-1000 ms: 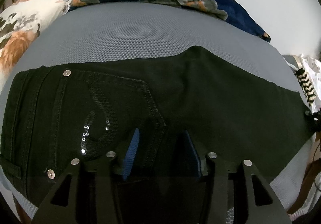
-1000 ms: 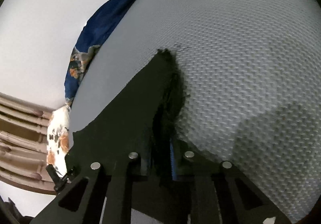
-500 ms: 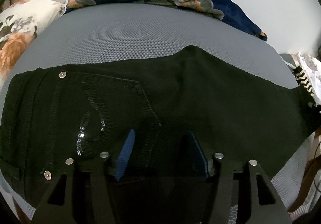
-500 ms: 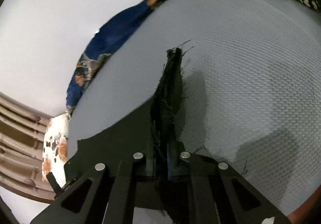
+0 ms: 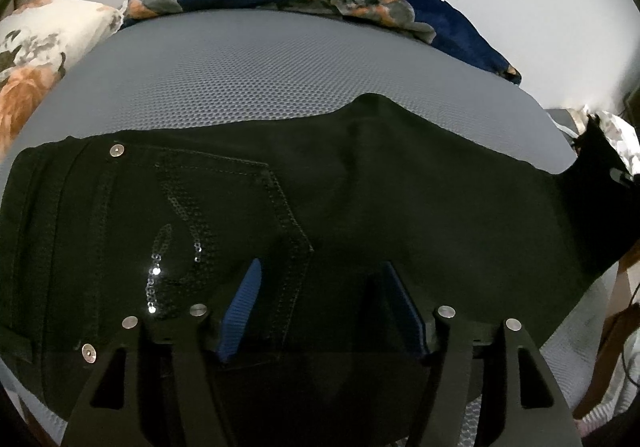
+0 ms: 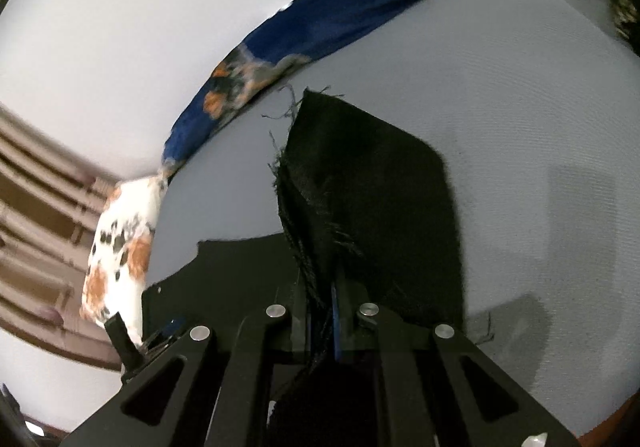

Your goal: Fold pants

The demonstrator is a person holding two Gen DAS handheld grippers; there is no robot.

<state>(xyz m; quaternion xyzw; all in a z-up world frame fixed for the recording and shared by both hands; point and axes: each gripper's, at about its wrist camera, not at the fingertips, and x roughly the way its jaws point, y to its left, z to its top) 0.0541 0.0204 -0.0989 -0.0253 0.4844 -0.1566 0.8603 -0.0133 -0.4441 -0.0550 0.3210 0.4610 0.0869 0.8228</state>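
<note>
Left wrist view: the black pants [image 5: 360, 199] lie flat on the grey mattress [image 5: 280, 79]. The left gripper [image 5: 320, 307] sits over the seat, its jaws opening and pinching nothing.

Right wrist view: the right gripper [image 6: 334, 311] is clamped on the frayed hem [image 6: 320, 215], apparently lifted. Carry it over level toward the waistband and line up the edges before letting go.

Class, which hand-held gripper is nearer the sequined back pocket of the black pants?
Left. The left hand-held gripper hovers right at the sequined pocket, jaws opening. The right hand-held gripper clamps the frayed leg hem, far along the pants.
</note>
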